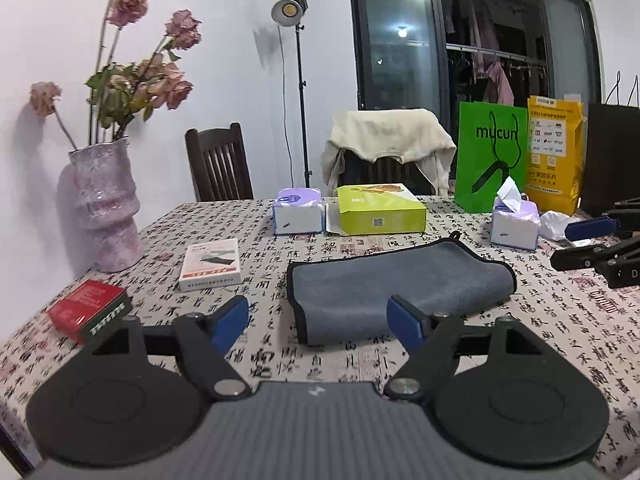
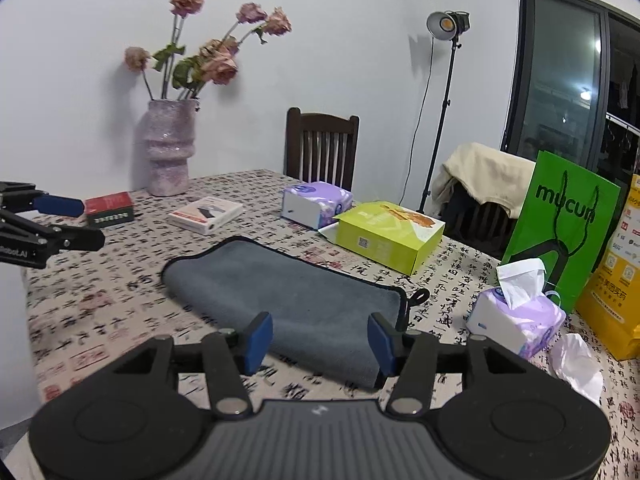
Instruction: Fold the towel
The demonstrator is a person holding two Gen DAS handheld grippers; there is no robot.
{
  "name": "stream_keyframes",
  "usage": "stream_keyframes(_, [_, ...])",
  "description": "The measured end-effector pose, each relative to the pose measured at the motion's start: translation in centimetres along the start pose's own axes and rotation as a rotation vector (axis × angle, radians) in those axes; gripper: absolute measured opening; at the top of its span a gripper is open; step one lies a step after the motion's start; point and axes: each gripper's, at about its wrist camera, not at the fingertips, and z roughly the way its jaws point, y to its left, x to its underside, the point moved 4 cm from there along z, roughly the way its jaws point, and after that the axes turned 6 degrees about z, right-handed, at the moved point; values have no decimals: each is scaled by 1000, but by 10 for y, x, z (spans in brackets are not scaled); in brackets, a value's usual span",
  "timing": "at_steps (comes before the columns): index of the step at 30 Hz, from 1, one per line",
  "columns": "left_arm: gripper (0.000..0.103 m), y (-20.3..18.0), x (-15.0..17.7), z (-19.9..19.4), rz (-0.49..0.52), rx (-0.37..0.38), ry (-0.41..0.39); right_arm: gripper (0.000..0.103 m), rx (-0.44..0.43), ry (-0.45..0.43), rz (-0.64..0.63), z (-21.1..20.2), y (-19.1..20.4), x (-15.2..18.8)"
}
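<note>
Towel (image 2: 288,296) loop, right view only

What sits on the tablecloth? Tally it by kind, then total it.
Gray towel: 1
Tissue packs: 2
Flat boxes, lime green, white, red: 3
Vase of dried roses: 1
Bags, green, yellow: 2
Total: 9

**Grey towel, folded and flat**

The grey towel (image 1: 400,280) (image 2: 296,300) with black edging lies folded over itself on the patterned surface (image 1: 280,360) (image 2: 100,300), a small black hanging loop at 1 corner.
</note>
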Motion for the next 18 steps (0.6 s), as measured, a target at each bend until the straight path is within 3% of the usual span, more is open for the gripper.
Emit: stream_keyframes(18, [87, -29, 32, -94, 9, -2, -85, 57, -27, -66, 1, -84, 39, 38])
